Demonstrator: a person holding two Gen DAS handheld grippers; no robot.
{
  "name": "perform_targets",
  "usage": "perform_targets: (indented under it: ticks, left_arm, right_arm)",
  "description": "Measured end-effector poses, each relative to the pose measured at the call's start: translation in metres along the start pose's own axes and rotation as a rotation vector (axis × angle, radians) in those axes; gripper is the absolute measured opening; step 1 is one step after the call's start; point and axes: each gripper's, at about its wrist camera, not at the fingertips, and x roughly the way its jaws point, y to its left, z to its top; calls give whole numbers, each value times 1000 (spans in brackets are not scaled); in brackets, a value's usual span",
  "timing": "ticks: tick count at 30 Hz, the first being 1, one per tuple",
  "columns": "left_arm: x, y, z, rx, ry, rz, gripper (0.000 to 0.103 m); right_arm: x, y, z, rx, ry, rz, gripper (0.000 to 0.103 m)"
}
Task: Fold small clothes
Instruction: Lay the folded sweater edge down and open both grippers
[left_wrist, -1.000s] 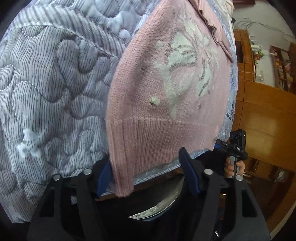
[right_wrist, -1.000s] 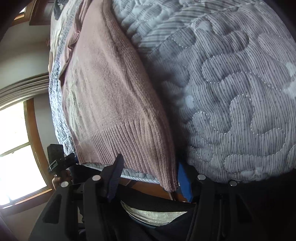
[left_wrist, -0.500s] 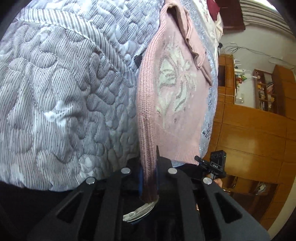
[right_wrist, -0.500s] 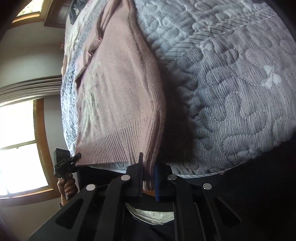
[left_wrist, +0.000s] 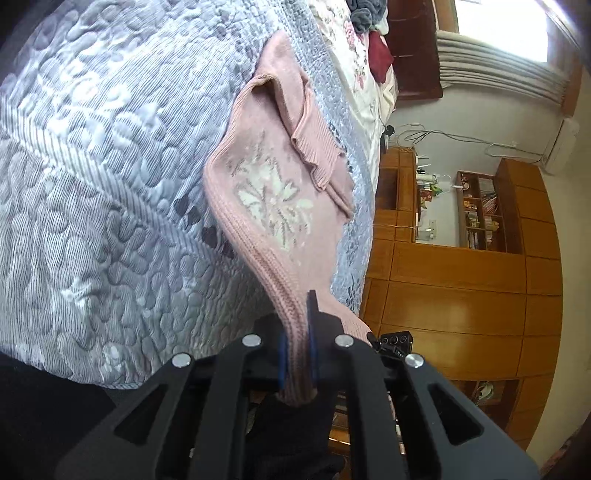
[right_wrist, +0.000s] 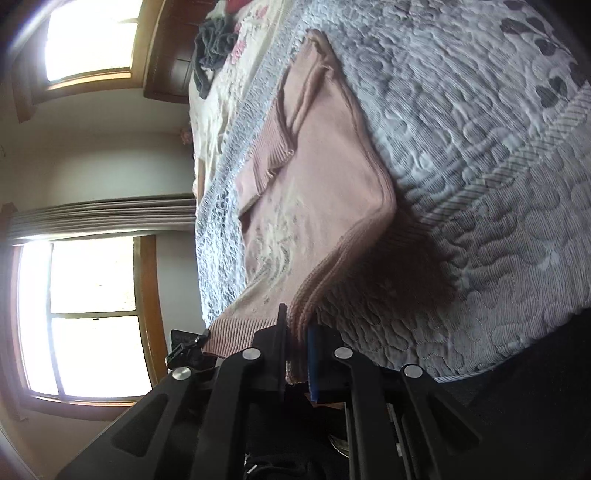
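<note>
A small pink knit sweater (left_wrist: 273, 192) with a white flower pattern lies on the grey quilted bedspread (left_wrist: 110, 166), its sleeves folded across the chest. My left gripper (left_wrist: 295, 354) is shut on one corner of the ribbed hem and holds it raised off the bed. In the right wrist view the same pink sweater (right_wrist: 325, 192) is seen from its other side. My right gripper (right_wrist: 297, 354) is shut on the opposite hem corner, also lifted. The hem stretches between both grippers, and the lower half hangs above the quilt.
The bedspread's near edge (right_wrist: 461, 373) runs just in front of the grippers. A grey garment (right_wrist: 212, 48) and a dark red one (left_wrist: 380, 55) lie on the floral sheet at the far end. Wooden cabinets (left_wrist: 461, 288) stand beside the bed; windows (right_wrist: 92, 317) on the other side.
Both grippers, open around the hem corners a second ago, closed on them and have since raised the hem off the bed and drawn back, so more of the room shows.
</note>
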Motion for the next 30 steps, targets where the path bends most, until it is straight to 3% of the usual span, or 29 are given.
perform_targets:
  ticks: [11, 20, 26, 30]
  left_arm:
    - [5, -23, 76, -44, -52, -25, 7]
    - [59, -9, 162, -148, -38, 50, 7]
    - [90, 12, 202, -215, -22, 101, 9]
    - [93, 23, 216, -256, -46, 75, 29]
  right_arm:
    - [0, 22, 81, 20, -64, 12, 8]
    - [49, 18, 163, 73, -34, -104, 8]
    - [86, 0, 210, 134, -14, -154, 9]
    - [98, -11, 233, 169, -7, -164, 19]
